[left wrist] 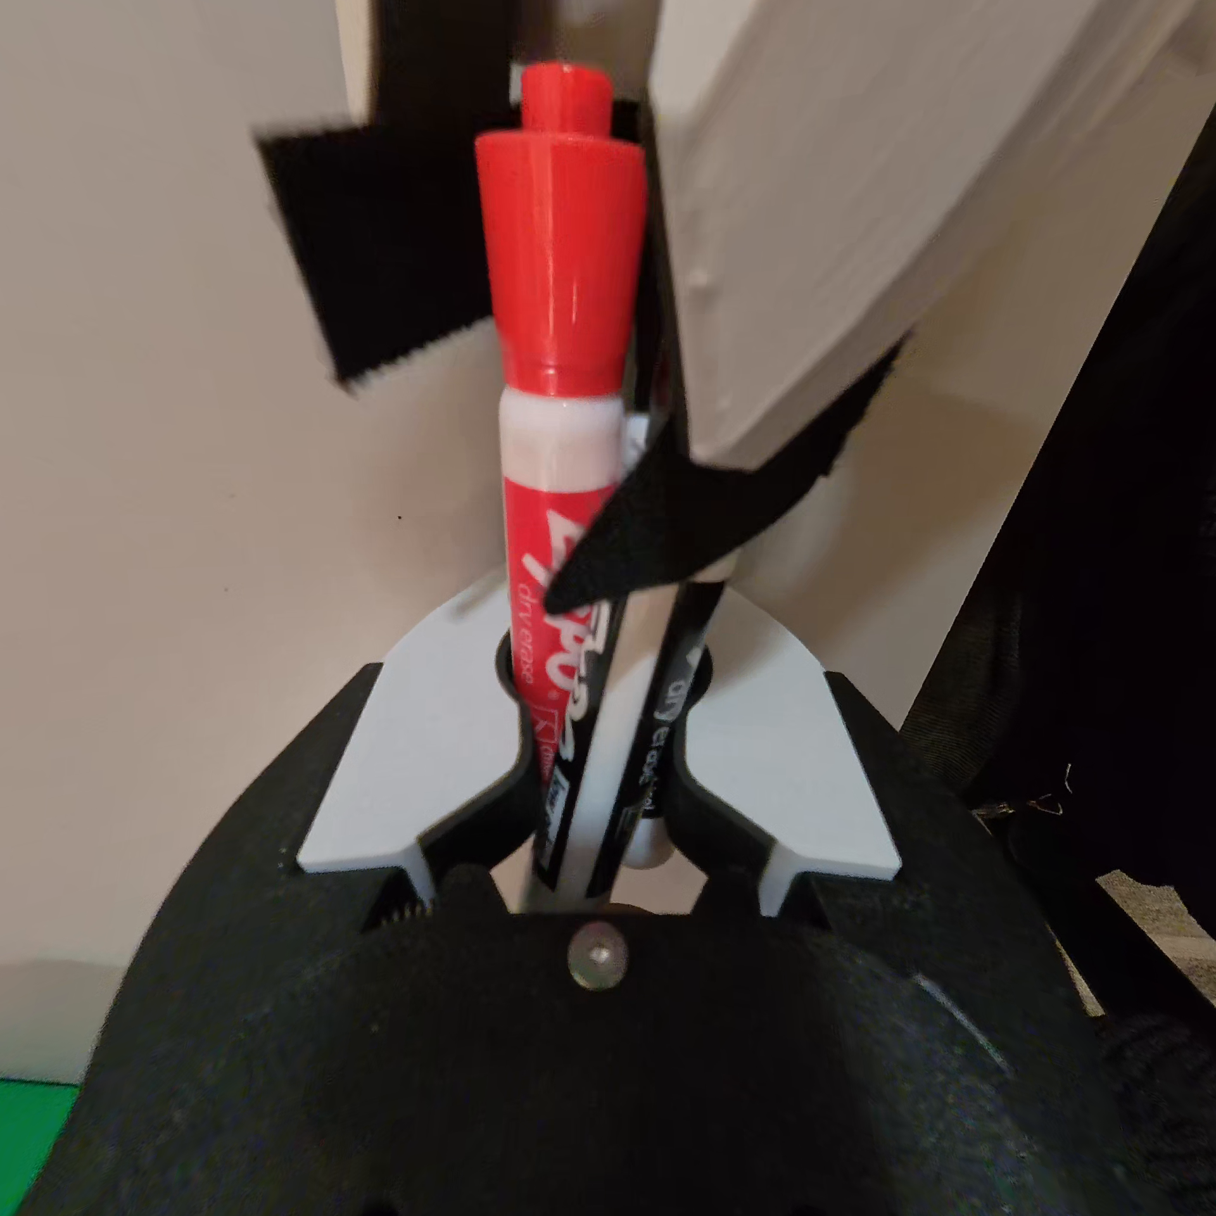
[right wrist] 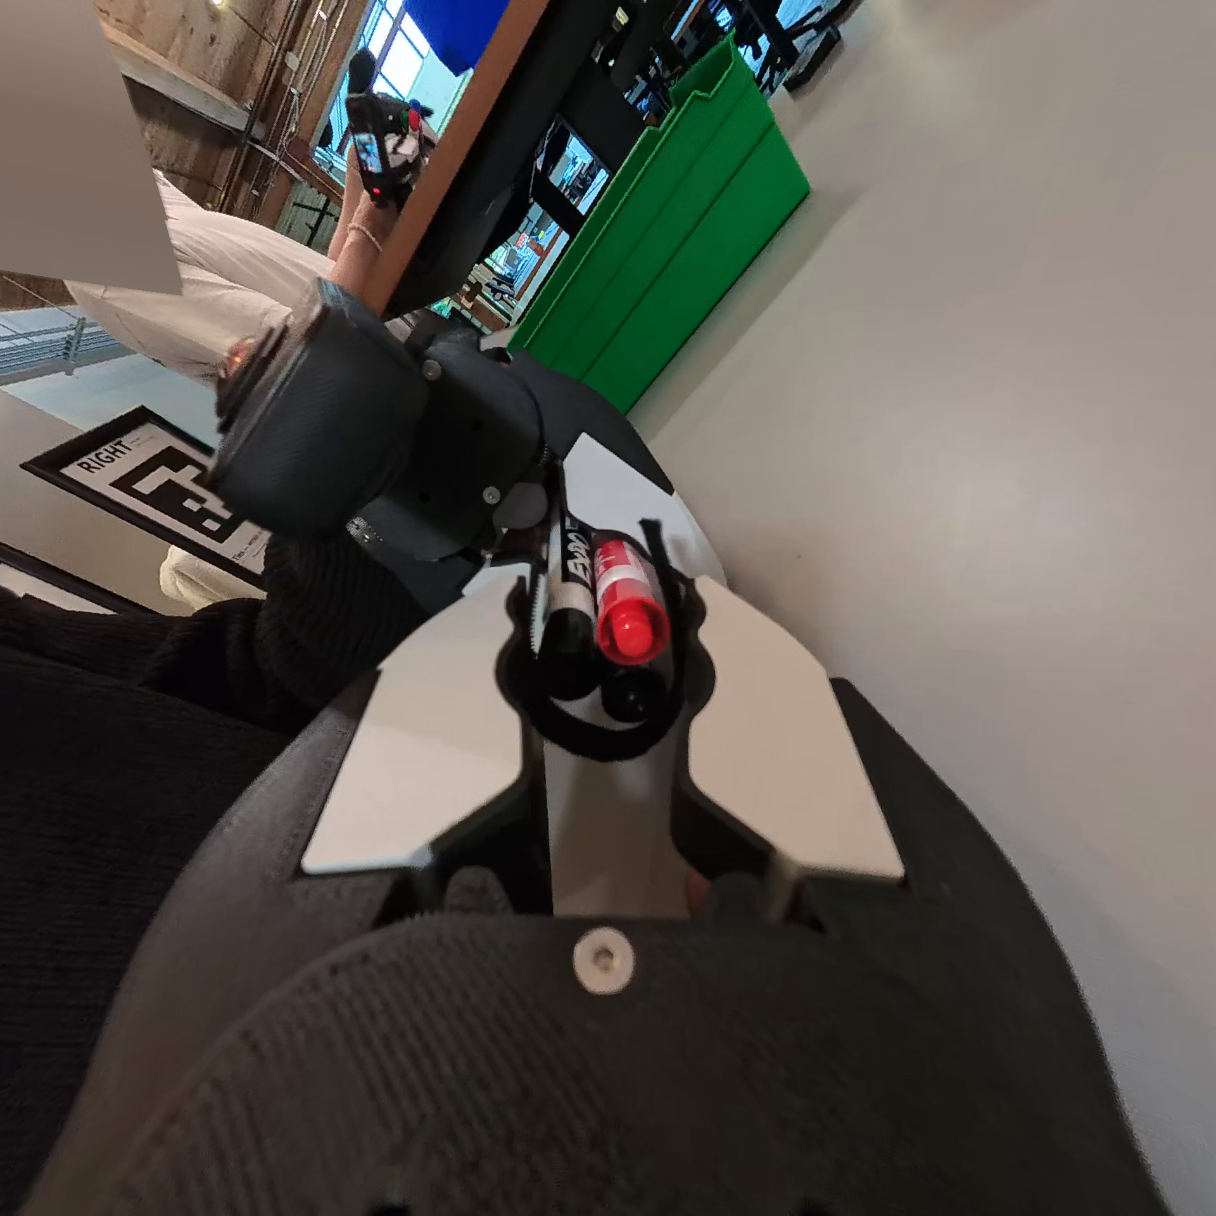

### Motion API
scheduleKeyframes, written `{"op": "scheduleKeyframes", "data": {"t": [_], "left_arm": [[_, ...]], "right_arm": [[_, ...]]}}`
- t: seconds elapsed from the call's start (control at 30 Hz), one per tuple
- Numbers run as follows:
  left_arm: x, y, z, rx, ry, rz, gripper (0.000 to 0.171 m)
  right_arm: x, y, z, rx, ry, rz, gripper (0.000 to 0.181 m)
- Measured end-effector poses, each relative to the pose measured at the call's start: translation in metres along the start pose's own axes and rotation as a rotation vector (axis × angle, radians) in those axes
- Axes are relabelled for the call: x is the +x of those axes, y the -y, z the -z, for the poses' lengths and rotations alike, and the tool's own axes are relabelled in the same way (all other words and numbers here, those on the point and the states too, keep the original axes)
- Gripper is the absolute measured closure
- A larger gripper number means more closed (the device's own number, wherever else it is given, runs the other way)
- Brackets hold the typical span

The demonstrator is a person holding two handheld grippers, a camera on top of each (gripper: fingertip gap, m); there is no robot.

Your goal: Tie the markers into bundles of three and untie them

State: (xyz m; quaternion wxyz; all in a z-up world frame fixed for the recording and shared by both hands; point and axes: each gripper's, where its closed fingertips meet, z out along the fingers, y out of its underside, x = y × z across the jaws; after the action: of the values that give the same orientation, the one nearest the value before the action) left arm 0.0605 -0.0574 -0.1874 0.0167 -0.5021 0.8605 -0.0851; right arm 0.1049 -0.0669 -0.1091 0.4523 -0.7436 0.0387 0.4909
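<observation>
Left gripper point(left wrist: 602, 664) clamps the marker bundle point(left wrist: 566, 460), red marker foremost; right gripper point(right wrist: 602, 664) pinches the black hook-and-loop strap point(right wrist: 592, 740) around it.

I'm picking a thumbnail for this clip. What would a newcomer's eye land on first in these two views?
The red marker first: it stands up the middle of the left wrist view, clamped with black-labelled markers in the left gripper, a black strap crossing them. In the right wrist view the bundle's ends face the camera at centre between the right gripper's fingers, and a bright green bin glows at upper right.
</observation>
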Motion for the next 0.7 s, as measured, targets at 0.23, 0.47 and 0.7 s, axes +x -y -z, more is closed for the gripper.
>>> {"op": "scheduleKeyframes", "data": {"t": [0.23,0.47,0.7], "left_arm": [[0.0,0.0,0.0,0.002,-0.002,0.004,0.129],[0.0,0.001,0.0,0.017,-0.015,0.039,0.129],[0.002,0.0,0.001,0.019,-0.045,0.039,0.129]], "right_arm": [[0.009,0.02,0.03,0.105,-0.037,-0.011,0.137],[0.016,0.026,0.048,0.097,-0.125,0.1,0.141],[-0.015,0.0,0.027,-0.128,-0.238,0.803,0.136]]}}
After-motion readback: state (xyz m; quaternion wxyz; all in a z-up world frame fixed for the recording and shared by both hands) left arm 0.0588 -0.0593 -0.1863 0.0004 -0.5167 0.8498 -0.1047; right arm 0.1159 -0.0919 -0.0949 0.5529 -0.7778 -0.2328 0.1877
